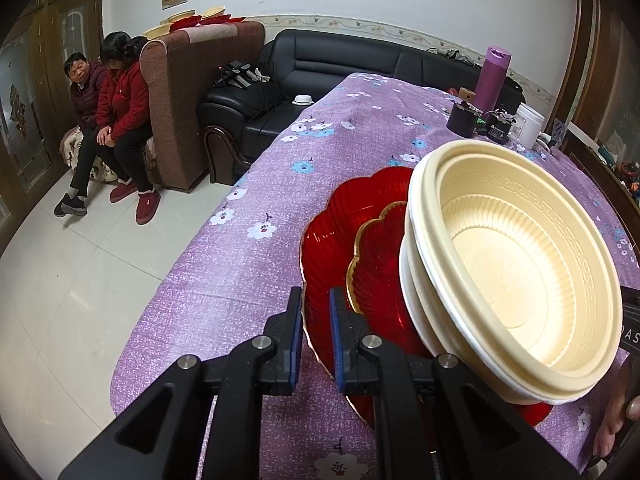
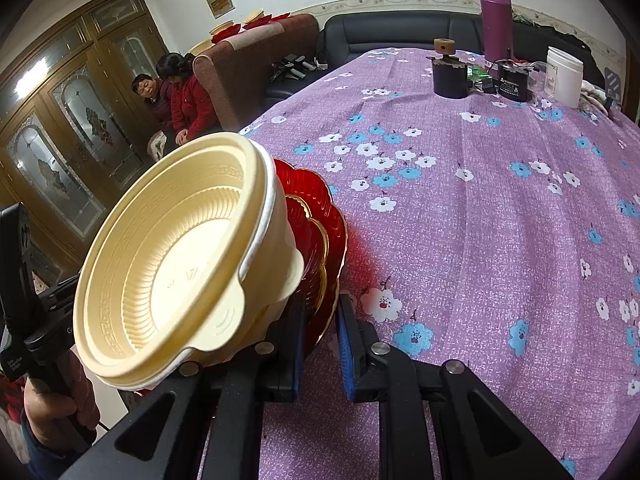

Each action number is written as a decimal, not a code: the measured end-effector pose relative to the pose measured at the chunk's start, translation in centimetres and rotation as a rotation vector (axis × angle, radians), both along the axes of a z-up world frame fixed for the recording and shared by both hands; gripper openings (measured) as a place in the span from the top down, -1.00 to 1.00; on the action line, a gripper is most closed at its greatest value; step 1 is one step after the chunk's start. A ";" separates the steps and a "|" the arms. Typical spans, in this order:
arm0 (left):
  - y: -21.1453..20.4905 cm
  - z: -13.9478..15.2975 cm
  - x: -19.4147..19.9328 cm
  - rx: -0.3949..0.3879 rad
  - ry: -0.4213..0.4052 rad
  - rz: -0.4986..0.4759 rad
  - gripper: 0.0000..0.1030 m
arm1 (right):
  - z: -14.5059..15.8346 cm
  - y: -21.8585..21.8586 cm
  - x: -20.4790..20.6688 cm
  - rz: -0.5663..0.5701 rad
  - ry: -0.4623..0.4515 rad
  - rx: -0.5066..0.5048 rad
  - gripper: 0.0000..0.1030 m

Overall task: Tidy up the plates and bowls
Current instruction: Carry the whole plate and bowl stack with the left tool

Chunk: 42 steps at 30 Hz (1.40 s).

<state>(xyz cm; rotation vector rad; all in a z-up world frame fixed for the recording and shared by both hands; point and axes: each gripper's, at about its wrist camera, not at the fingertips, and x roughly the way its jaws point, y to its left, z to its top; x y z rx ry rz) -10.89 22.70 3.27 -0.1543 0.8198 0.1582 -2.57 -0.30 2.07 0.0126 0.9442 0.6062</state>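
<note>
A stack stands on the purple flowered tablecloth (image 1: 240, 264): a large red scalloped plate (image 1: 324, 240), a smaller gold-rimmed red plate (image 1: 380, 264) on it, and nested cream bowls (image 1: 516, 272) on top. My left gripper (image 1: 315, 320) is shut on the left rim of the large red plate. In the right wrist view my right gripper (image 2: 322, 328) is shut on the opposite rim of the red plate (image 2: 334, 232), with the cream bowls (image 2: 172, 264) to its left. The stack looks tilted in both views.
At the table's far end stand a purple bottle (image 2: 496, 20), a dark cup (image 2: 450, 76), a black box (image 2: 514, 84) and a white jar (image 2: 564, 76). A black sofa (image 1: 320, 68) and a brown armchair (image 1: 192, 96) lie beyond. Two people (image 1: 112, 120) sit at the left.
</note>
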 end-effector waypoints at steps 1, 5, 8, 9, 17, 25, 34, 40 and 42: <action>0.0 0.0 0.0 0.001 0.001 0.000 0.79 | 0.0 0.0 0.0 0.000 0.001 0.002 0.66; -0.1 0.0 0.1 -0.004 -0.001 0.002 0.79 | 0.1 -0.3 0.0 0.000 0.003 0.012 0.67; -0.6 0.1 0.2 -0.007 0.000 -0.003 0.79 | 0.1 -0.6 -0.1 -0.004 0.003 0.020 0.67; -0.8 0.1 0.3 -0.007 0.002 -0.005 0.79 | 0.2 -0.8 -0.1 -0.006 0.002 0.022 0.67; -3.3 0.6 1.4 -0.007 -0.001 -0.036 0.79 | 1.0 -3.1 0.0 -0.048 -0.019 0.043 0.67; -8.6 1.1 3.6 -0.001 0.003 -0.120 0.79 | 2.2 -8.2 -0.8 -0.137 -0.068 0.048 0.67; -17.2 0.6 7.0 0.043 0.027 -0.241 0.70 | 2.9 -16.4 -1.1 -0.302 -0.091 0.062 0.67; -21.1 -0.1 8.4 0.050 0.045 -0.293 0.70 | 2.7 -20.8 -1.2 -0.395 -0.106 0.054 0.67; -22.0 -0.4 8.5 0.070 0.048 -0.295 0.70 | 2.3 -21.7 -0.9 -0.411 -0.091 0.062 0.67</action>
